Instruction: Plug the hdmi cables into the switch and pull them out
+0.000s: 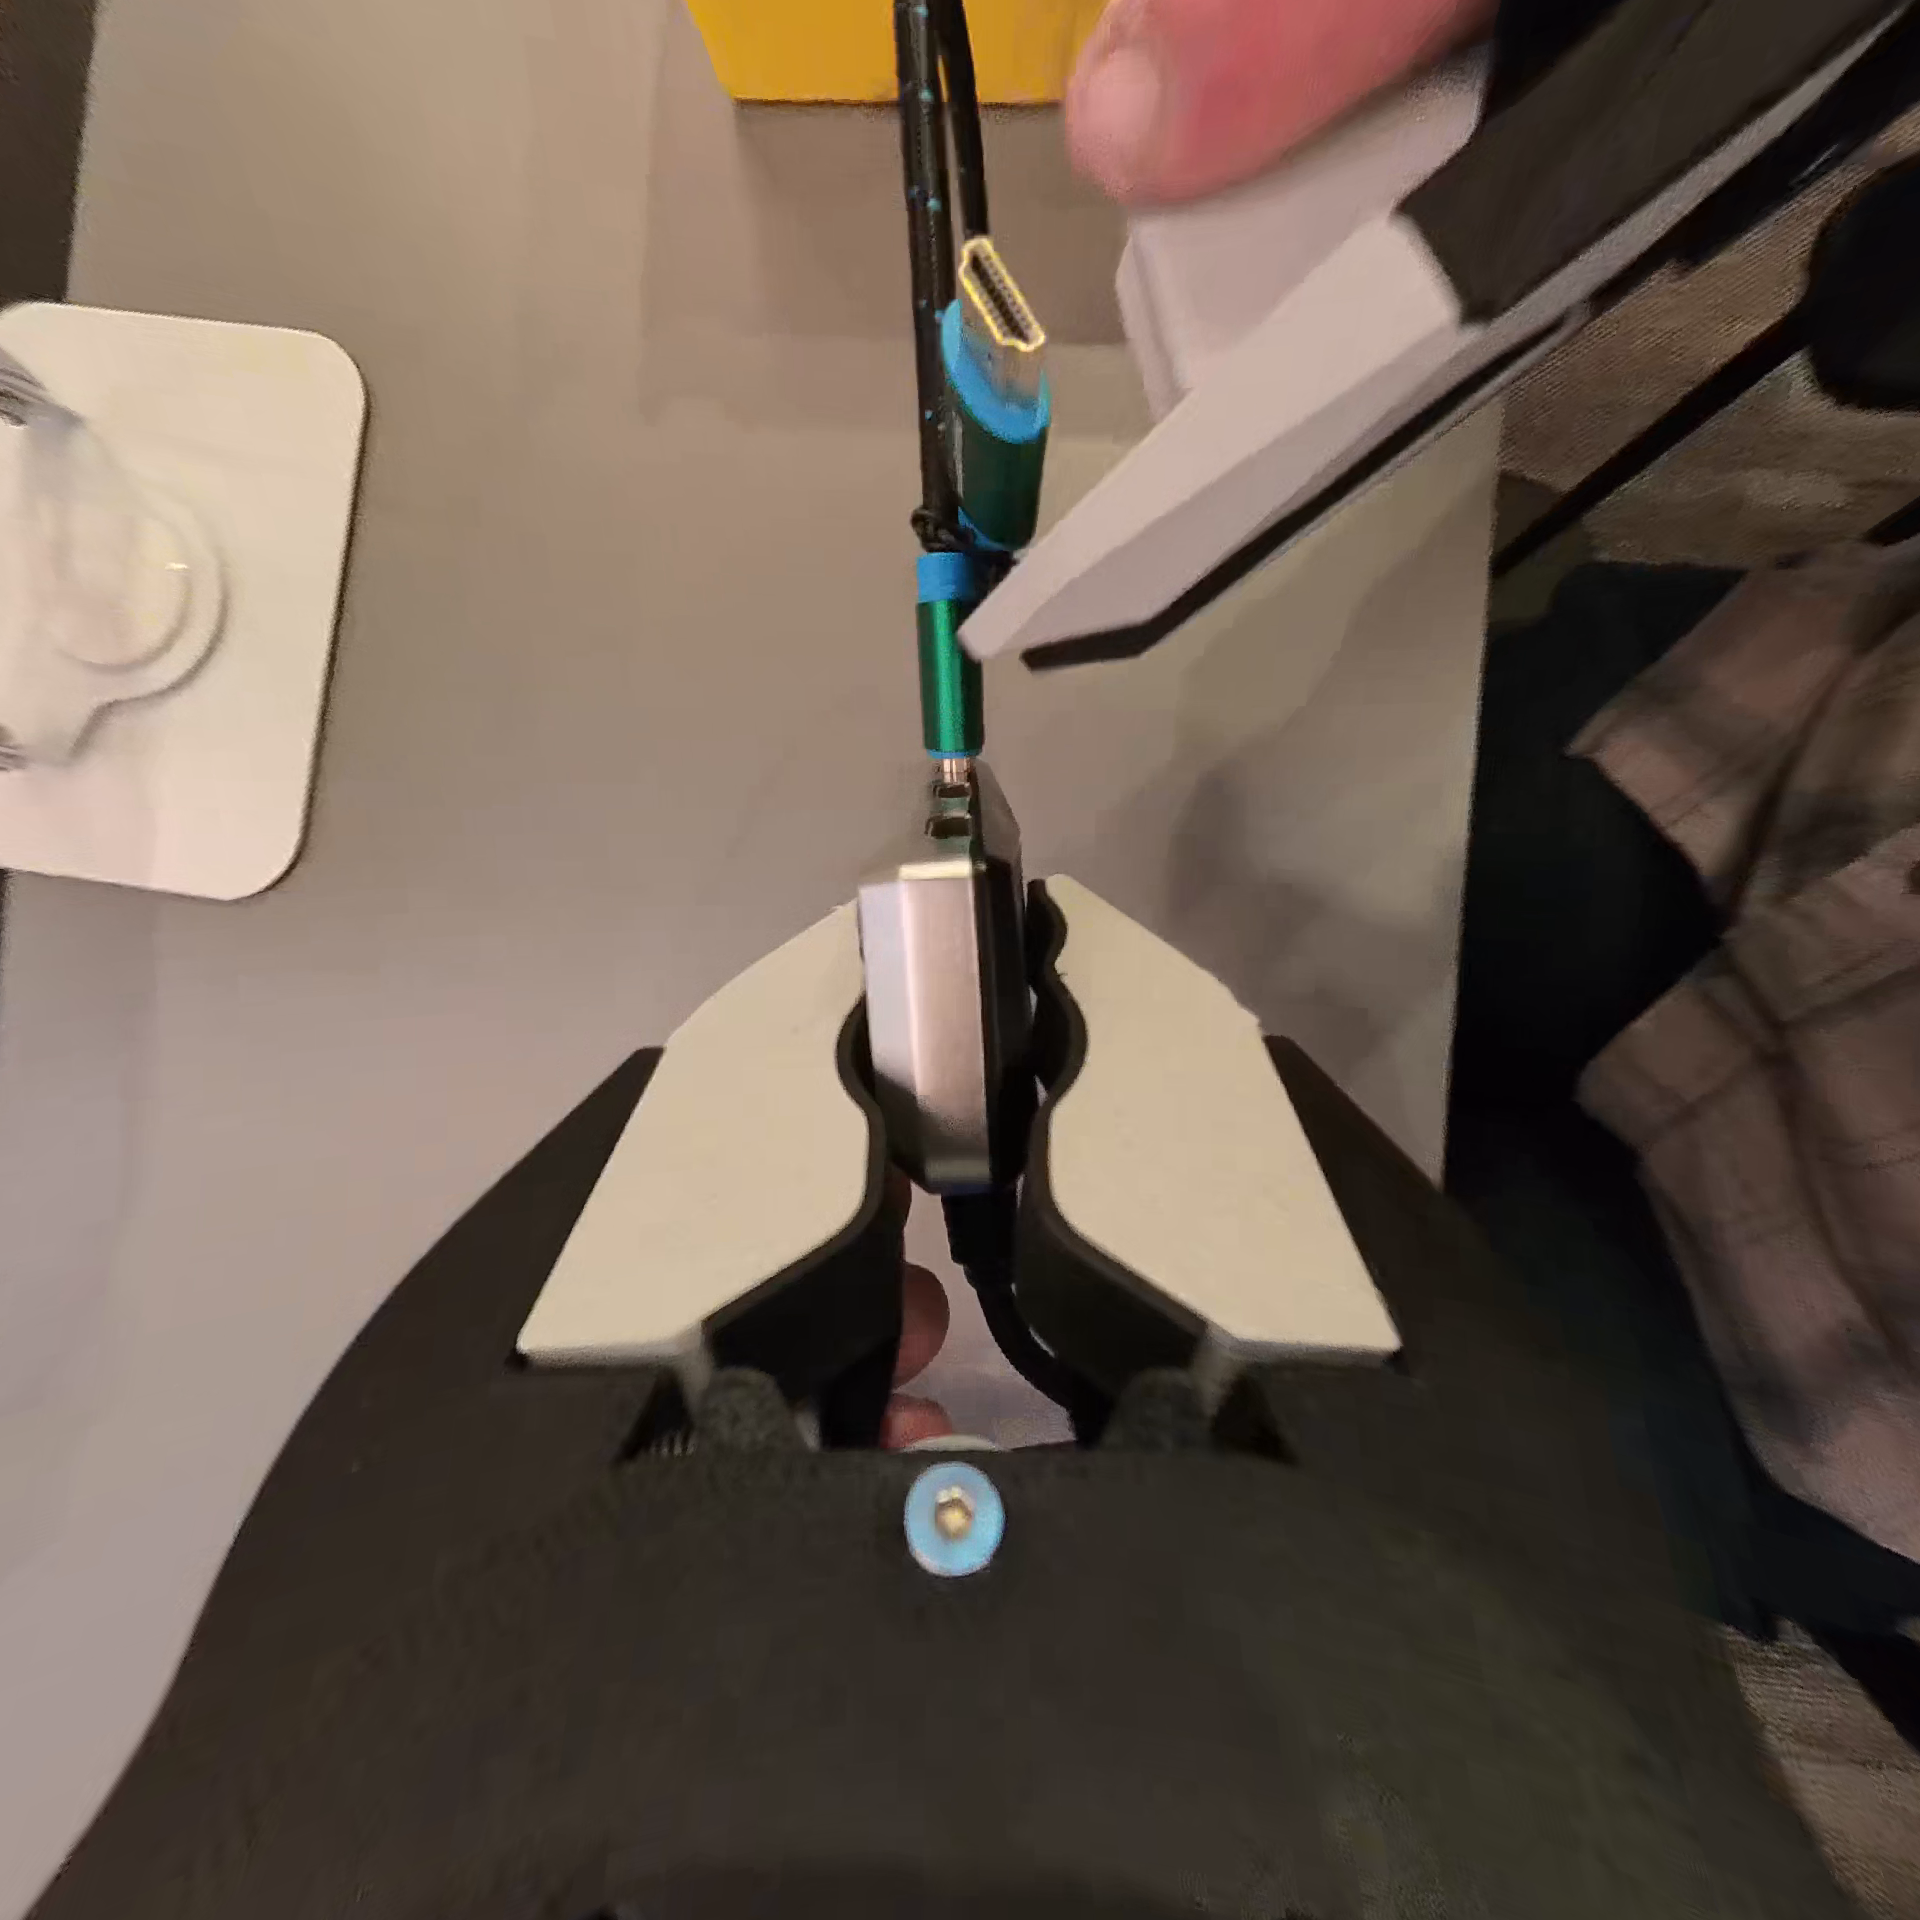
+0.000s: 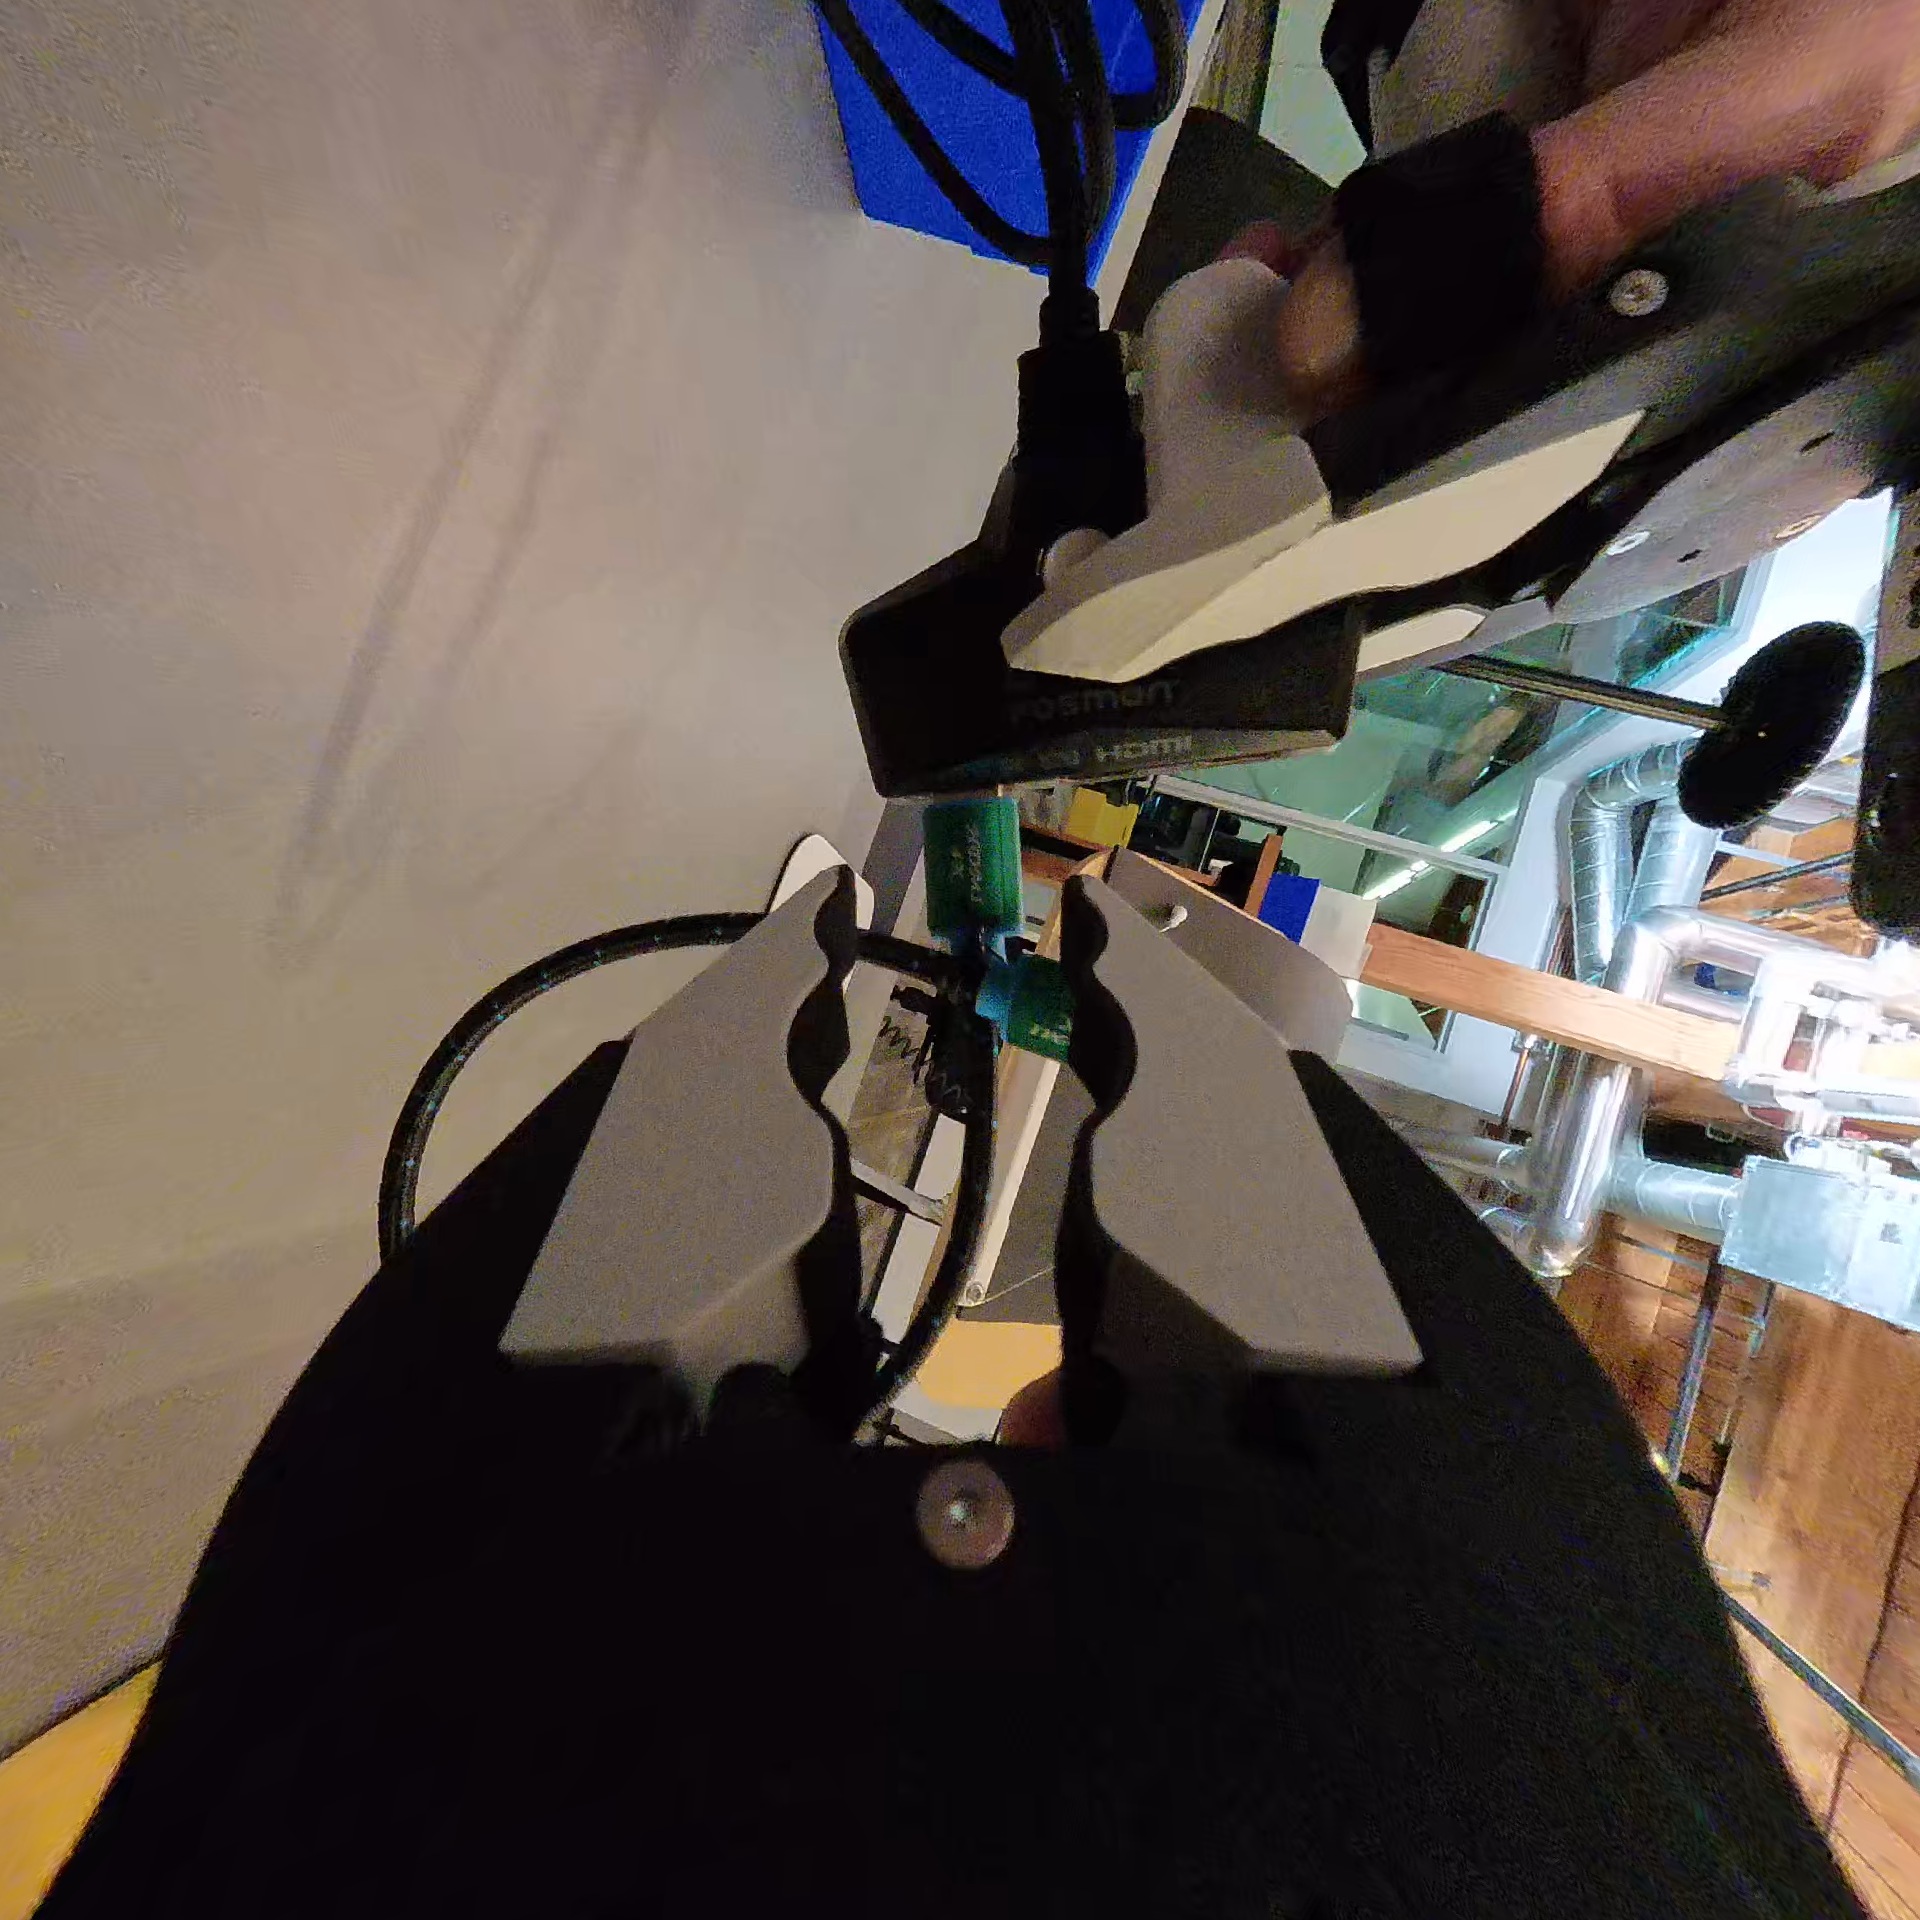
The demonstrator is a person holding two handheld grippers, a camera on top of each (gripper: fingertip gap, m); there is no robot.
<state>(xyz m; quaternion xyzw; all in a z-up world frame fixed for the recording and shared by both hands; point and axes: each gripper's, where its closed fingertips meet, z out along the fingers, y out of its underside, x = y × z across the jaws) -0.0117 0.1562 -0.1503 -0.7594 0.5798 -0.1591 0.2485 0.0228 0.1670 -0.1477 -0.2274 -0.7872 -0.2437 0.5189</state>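
Observation:
My left gripper (image 1: 945, 904) is shut on the black and silver HDMI switch (image 1: 935, 1029) and holds it above the table. One green HDMI plug (image 1: 948, 675) sits in the switch's far end. A second green and blue plug (image 1: 997, 416) hangs loose beside it on the braided cable (image 1: 920, 260), gold tip bare. My right gripper (image 1: 1008, 646) reaches in from the upper right, its tips by the seated plug. In the right wrist view my right gripper (image 2: 961, 899) is open, with the seated plug (image 2: 971, 862) just beyond its tips and the loose plug (image 2: 1039, 1013) between them. The switch (image 2: 1101, 717) is above.
A white square plate (image 1: 177, 603) lies on the grey table (image 1: 571, 520) at the left. A yellow box (image 1: 821, 52) stands at the far edge and a blue box (image 2: 935, 125) shows in the right wrist view. The table edge (image 1: 1475, 831) runs close on the right. Some 4 cm of space lies between my two pairs of fingers.

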